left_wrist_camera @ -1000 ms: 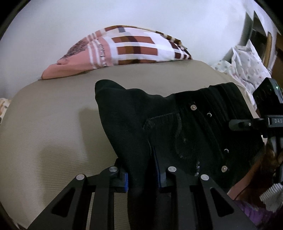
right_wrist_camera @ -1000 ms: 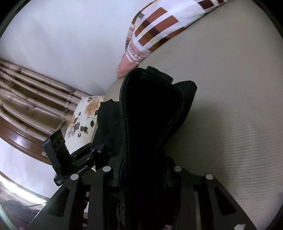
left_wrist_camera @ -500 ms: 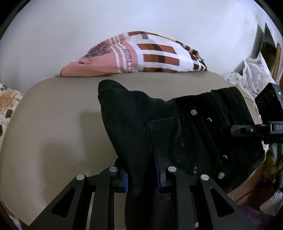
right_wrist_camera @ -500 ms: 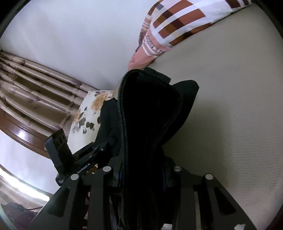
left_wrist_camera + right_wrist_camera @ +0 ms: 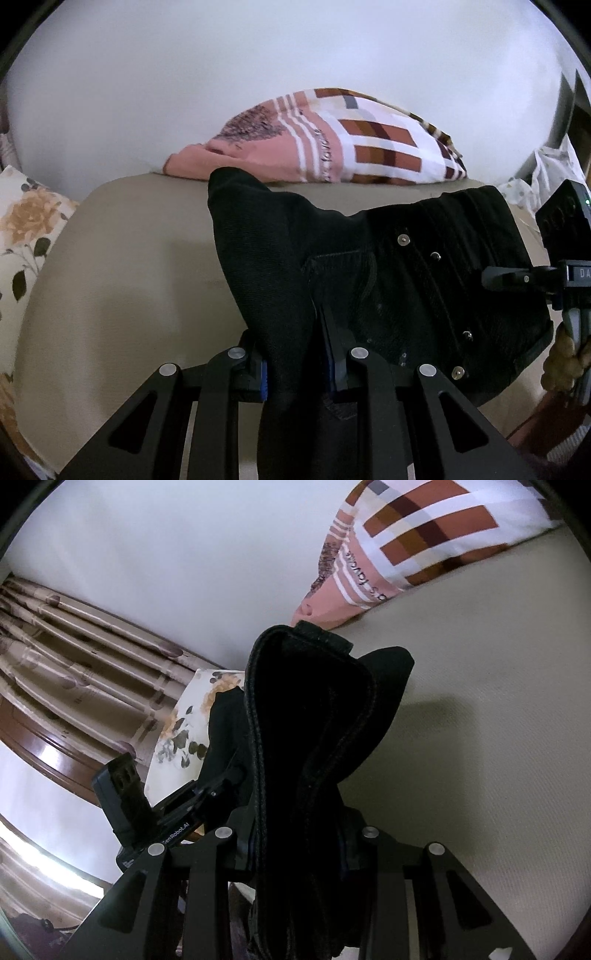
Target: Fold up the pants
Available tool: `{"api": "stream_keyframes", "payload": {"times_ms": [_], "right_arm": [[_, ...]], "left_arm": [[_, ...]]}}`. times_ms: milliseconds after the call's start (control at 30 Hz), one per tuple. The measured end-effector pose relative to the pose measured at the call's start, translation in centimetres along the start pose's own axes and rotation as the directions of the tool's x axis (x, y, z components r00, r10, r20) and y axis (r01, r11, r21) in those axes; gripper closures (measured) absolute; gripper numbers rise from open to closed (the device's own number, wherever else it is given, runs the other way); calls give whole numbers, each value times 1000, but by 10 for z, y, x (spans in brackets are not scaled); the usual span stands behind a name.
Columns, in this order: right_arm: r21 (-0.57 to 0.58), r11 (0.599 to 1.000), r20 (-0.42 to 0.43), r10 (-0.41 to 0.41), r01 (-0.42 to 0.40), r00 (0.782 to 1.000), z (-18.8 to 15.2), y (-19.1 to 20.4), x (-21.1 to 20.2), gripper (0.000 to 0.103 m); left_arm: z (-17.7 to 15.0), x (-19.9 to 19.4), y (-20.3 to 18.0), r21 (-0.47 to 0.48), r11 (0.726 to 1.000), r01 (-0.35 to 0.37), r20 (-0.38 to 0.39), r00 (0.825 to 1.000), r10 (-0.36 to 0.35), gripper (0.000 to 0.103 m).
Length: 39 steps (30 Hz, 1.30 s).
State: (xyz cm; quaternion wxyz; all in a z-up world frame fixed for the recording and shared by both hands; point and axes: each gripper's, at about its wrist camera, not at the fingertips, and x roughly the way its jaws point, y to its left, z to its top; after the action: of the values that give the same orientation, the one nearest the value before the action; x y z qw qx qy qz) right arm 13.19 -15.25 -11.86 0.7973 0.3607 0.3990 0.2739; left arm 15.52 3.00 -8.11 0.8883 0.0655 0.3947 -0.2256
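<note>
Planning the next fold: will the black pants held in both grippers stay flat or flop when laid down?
Probably floppy: the pants sag between the left gripper and right gripper. Thick seams and metal studs suggest heavy denim, so folds may stay bulky.

pants (image 5: 424, 280): black cloth, matt, coarse weave, small shiny metal rivets
bed (image 5: 129, 295): beige cloth cover, matt, fine dotted texture
left claw (image 5: 299, 369): black matt plastic arms, silver metal pins, blue pads
pillow (image 5: 351, 147): soft printed cloth, checked
curtain (image 5: 74, 657): thin cloth with slight sheen
wall (image 5: 258, 55): smooth, matt white
</note>
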Motion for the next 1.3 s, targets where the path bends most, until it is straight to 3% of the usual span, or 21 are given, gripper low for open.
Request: {"api": "stream_keyframes", "payload": {"times_ms": [733,1300], "right_arm": [[13,1000,0,21,-21,1000,82,-13,73,74],[42,999,-4,23,-22,1000,99,-24,102,74]], "left_arm": [[63,65,67,-40,998,-56,21,998,57,81],[86,101,99,-60,996,-72,12,997,72,81]]}}
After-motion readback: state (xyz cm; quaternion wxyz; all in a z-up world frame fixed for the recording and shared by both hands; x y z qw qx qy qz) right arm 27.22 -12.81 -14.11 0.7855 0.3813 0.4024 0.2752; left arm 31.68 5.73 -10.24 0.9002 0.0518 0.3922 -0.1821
